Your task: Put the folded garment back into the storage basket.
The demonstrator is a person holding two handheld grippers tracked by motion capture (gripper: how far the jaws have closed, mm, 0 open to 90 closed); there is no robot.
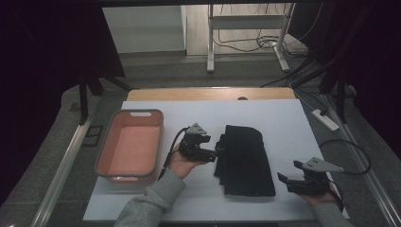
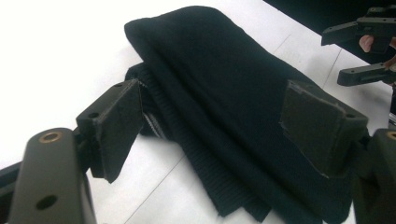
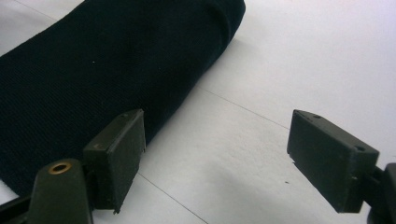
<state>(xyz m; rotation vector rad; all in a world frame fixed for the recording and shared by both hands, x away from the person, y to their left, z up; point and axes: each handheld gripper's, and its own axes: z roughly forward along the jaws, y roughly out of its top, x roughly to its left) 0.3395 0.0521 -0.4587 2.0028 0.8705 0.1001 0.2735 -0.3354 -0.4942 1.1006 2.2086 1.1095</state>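
High view: a folded black knitted garment (image 1: 246, 161) lies at the centre of the white rectangular table covering (image 1: 283, 118), its long axis running from 12 o'clock to 6 o'clock.
Left gripper (image 1: 218, 150): held in the person's left hand (image 1: 182, 163), at 9 o'clock of the garment, its tips at the garment's left edge (contact cannot be told from above).
Left gripper view: the jaws stand spread wide, released, one pad to either side of the garment's layered edge; the right pad lies in front of the cloth, the left pad over bare covering beside the ribbed hem.
Right gripper (image 1: 289, 175): held in the person's right hand (image 1: 321, 196), at 4 o'clock of the garment and just beside its lower right corner, apart from the cloth.
Right gripper view: the jaws are parted and empty; the left pad sits just beside the garment's rounded fold, the right pad over plain white covering.
Salmon-pink rectangular plastic tub with a grey rim (image 1: 156, 142): stands at 9 o'clock of the left hand, near the covering's left border (its interior holds nothing visible).
Sleeve: a grey sleeve (image 1: 151, 203) covers the left forearm.
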